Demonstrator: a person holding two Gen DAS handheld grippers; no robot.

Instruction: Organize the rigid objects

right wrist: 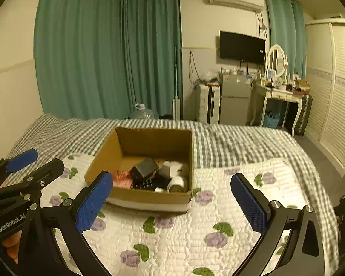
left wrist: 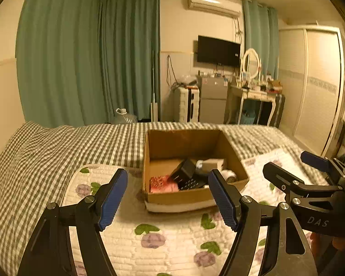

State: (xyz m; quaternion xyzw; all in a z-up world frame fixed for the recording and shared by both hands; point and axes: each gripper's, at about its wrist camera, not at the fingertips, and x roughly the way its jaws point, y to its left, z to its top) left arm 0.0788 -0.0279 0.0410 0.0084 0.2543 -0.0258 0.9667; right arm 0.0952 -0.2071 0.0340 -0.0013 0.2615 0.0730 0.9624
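While both grippers hover above a bed, each has its blue-padded fingers spread wide with nothing between them. The left gripper [left wrist: 168,195] points at an open cardboard box [left wrist: 188,197] that sits just ahead of it on a white quilt [left wrist: 168,237] printed with purple flowers and green leaves. The right gripper [right wrist: 171,197] faces the same box [right wrist: 149,199] from slightly further right, and in each view the other gripper shows at the edge of the frame, beside its partner and apart from the box.

Inside the box, objects crowd the near right corner: a black cube-shaped item [right wrist: 146,167] tilted on one edge, a dark keypad-like device [right wrist: 147,185] lying flat under it, a pink glittery item [left wrist: 163,184] against the left wall, a white cylinder [right wrist: 178,184] on its side, and a pale block [right wrist: 173,169] behind it. The far half of the box floor is bare cardboard.

Beyond the quilt lies a grey-and-white checked blanket [right wrist: 230,145]. Further back stand green curtains [right wrist: 103,53], a wall-mounted TV [right wrist: 241,45], a small fridge [right wrist: 235,97] and a white dressing table [right wrist: 280,95] with an oval mirror.
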